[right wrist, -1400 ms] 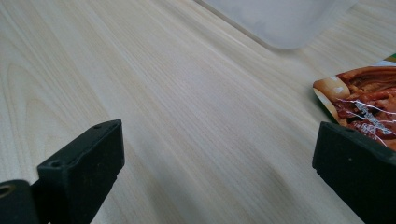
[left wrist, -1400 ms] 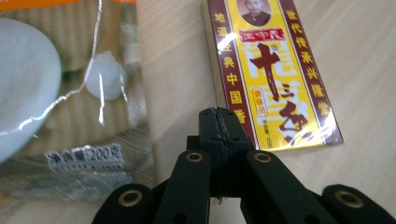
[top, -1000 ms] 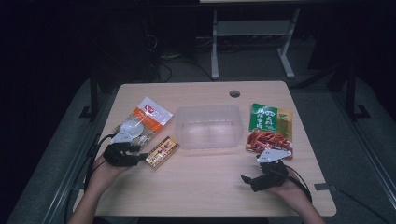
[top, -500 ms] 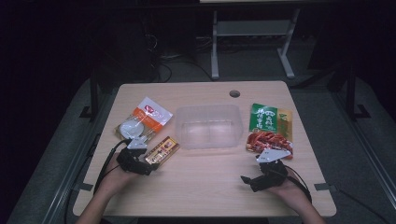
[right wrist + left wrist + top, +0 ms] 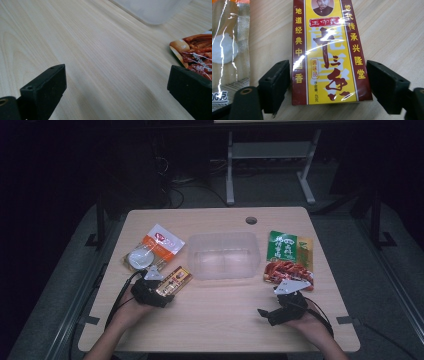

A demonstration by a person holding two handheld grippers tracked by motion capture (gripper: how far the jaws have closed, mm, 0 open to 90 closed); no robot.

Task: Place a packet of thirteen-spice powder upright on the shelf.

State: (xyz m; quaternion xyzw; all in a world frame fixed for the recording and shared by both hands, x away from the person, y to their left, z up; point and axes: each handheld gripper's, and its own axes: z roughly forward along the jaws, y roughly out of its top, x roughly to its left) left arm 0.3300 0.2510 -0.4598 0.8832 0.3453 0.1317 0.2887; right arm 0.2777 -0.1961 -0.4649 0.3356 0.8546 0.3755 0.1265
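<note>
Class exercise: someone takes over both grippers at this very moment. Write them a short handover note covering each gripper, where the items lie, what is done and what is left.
Left gripper: jaws open, straddling the yellow-and-red seasoning box, which lies flat on the table; the pads are not pressing it yet.
Right gripper: open, holding nothing, over bare table beside the red-and-green snack pouch.
Clear plastic tub: mid-table, nothing in it.
Orange-and-white packet: left of the tub.
Done: left jaws lined up on the box.
Left, probably: close, lift, place the box in the tub, then the other packs.
</note>
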